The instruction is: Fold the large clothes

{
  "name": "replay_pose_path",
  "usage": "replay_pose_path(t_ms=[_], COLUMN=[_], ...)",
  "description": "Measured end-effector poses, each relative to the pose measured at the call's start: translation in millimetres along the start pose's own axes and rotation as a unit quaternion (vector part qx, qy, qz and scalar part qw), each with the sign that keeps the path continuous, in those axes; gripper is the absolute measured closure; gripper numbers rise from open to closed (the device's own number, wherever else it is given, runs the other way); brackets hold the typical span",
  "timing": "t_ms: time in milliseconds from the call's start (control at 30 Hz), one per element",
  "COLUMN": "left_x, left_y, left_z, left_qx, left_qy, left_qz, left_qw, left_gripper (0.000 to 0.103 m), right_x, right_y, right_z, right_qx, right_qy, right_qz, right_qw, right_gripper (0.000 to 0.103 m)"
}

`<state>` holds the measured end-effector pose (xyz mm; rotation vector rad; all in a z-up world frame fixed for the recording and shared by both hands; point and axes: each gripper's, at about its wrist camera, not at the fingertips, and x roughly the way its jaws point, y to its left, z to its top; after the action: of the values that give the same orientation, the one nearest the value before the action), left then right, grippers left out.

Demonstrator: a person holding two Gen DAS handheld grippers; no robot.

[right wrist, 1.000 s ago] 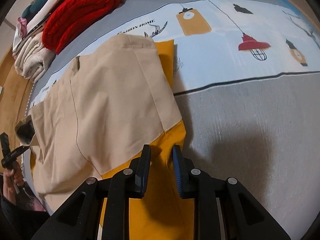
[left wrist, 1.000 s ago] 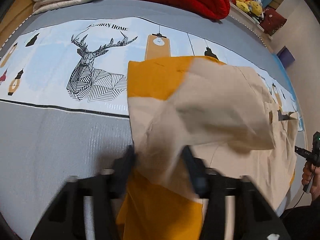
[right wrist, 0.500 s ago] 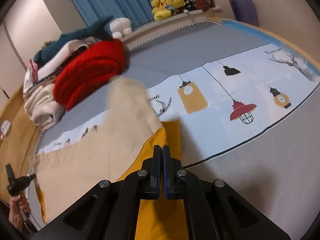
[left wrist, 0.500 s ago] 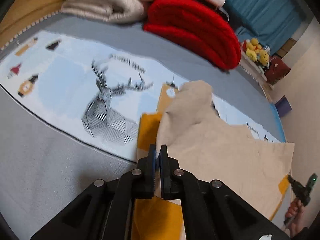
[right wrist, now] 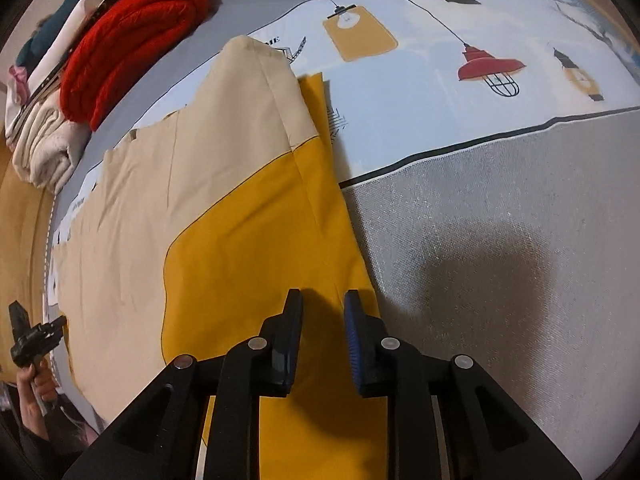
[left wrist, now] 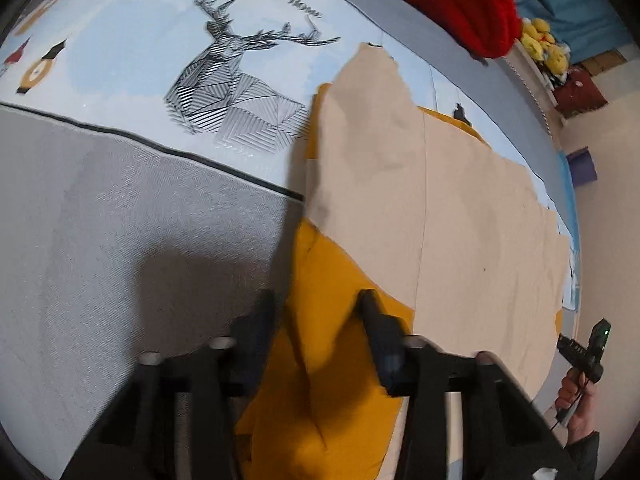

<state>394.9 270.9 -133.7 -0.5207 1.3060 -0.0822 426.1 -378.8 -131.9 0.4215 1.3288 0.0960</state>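
Bare bedspread beside garment's edge

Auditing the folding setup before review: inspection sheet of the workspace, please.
Surface: grey bed cover with a deer-and-lamp printed band.
Job's things: beige-and-yellow garment lying flat on the cover.
Clutter: red knit and cream blanket at the far edge.
Grippers: left hand-held gripper open above the yellow part; right hand-held gripper jaws opening, yellow cloth under them, not pinched.
Cables: thin cable hanging below the right hand.
Surroundings: blue curtain, plush toys, beige wall.
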Motion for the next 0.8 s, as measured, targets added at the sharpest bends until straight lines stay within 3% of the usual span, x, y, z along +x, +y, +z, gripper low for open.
replay_pose_path(t_ms=[67,100,167,267,300,400,467,500,600,633,700,800], left_x=[-7,-13,-23,-36,-38,-26,-16,-10,-4,-4,-2,-1], left_y=[-7,-12,-17,-23,-25,-24,-17,-13,-9,-9,-10,-11], left_z=[0,0,2,6,7,12,14,15,12,12,11,11], left_qx=[0.012,0.019,0.024,0.027,0.030,0.028,0.014,0.006,-0.003,-0.004,-0.004,-0.002], left_qy=[-0.018,-0.031,-0.059,-0.104,-0.110,-0.085,-0.057,-0.038,-0.027,-0.026,-0.024,-0.026], left_qz=[0.005,0.007,0.000,-0.010,-0.005,0.017,0.010,0.009,0.022,0.023,0.023,0.027], left_qw=[0.9998,0.9993,0.9980,0.9942,0.9934,0.9958,0.9983,0.9992,0.9994,0.9994,0.9994,0.9993], left_gripper=[0.098,0.100,0.101,0.101,0.101,0.101,0.100,0.095,0.083,0.082,0.079,0.079], right_x=[-4,-9,-24,-61,-68,-48,-35,-31,-18,-13,-7,5], right_y=[4,8,15,16,12,-3,-4,-2,-2,-4,-10,-10], right_z=[0,0,1,6,8,14,14,15,15,15,17,17], right_qx=[-0.010,-0.018,-0.028,-0.011,0.002,0.030,0.032,0.027,0.019,0.027,0.034,0.030], right_qy=[-0.010,-0.025,-0.064,-0.166,-0.178,-0.120,-0.089,-0.084,-0.060,-0.052,-0.040,-0.015], right_qz=[0.004,0.001,-0.003,-0.038,-0.036,0.008,0.009,0.006,0.005,0.008,0.019,0.024], right_qw=[1.000,1.000,0.998,0.985,0.983,0.992,0.995,0.996,0.998,0.998,0.998,0.999], right_gripper=[0.088,0.103,0.103,0.103,0.103,0.103,0.100,0.097,0.082,0.071,0.061,0.058])
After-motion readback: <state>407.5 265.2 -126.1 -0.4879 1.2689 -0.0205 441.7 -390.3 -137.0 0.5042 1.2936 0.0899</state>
